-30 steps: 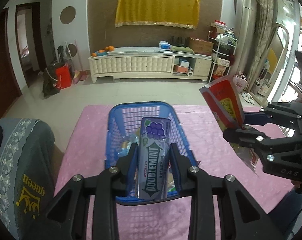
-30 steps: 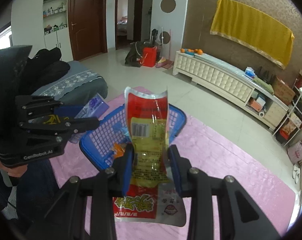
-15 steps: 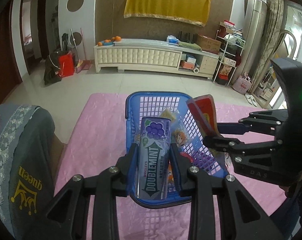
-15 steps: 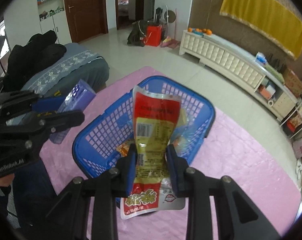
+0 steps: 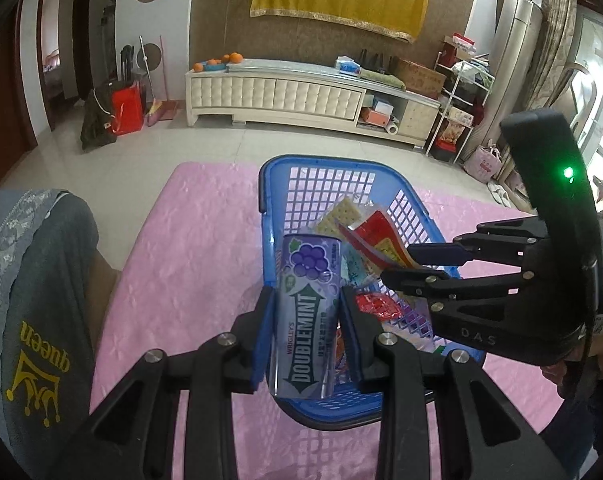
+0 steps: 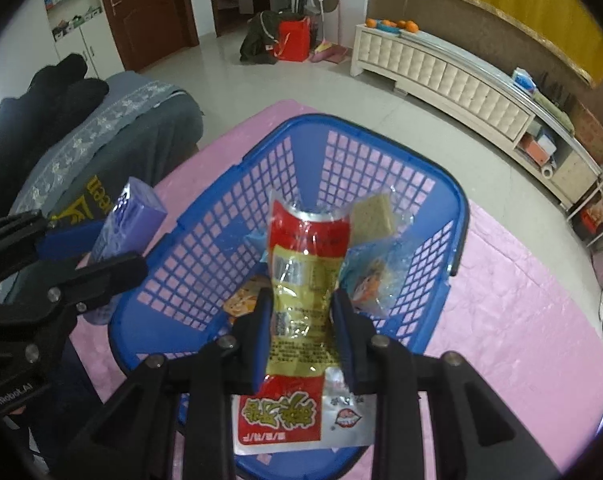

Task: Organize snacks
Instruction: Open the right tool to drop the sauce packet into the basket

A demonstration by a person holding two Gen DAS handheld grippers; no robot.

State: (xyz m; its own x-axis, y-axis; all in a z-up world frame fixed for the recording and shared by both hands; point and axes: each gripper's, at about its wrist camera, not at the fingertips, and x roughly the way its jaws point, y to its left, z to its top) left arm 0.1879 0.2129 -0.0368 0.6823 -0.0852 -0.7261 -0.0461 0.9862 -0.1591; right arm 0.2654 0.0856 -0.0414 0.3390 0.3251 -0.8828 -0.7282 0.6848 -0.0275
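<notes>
A blue plastic basket (image 5: 262, 200) stands on the pink tablecloth (image 5: 197, 248) and holds several snack packets, among them a cracker pack (image 5: 343, 212). My left gripper (image 5: 305, 320) is shut on a purple Doublemint gum pack (image 5: 307, 312), held upright over the basket's near rim. My right gripper (image 6: 301, 312) is shut on a red and yellow snack packet (image 6: 305, 248), whose top hangs down inside the basket (image 6: 461, 208). In the left wrist view the right gripper (image 5: 397, 268) reaches in from the right. In the right wrist view the left gripper (image 6: 113, 248) with the gum pack (image 6: 135, 216) is at the basket's left side.
A grey cushion printed "queen" (image 5: 41, 280) lies at the table's left edge. A white low cabinet (image 5: 277, 96) stands against the far wall, across a tiled floor. Red bags (image 5: 127, 108) sit beside a doorway. A person's hand (image 5: 561, 372) holds the right gripper.
Both grippers have come down and closer to the basket. The red and yellow packet, earlier above and to the right of the basket, now dips inside it. The gum pack stays gripped.
</notes>
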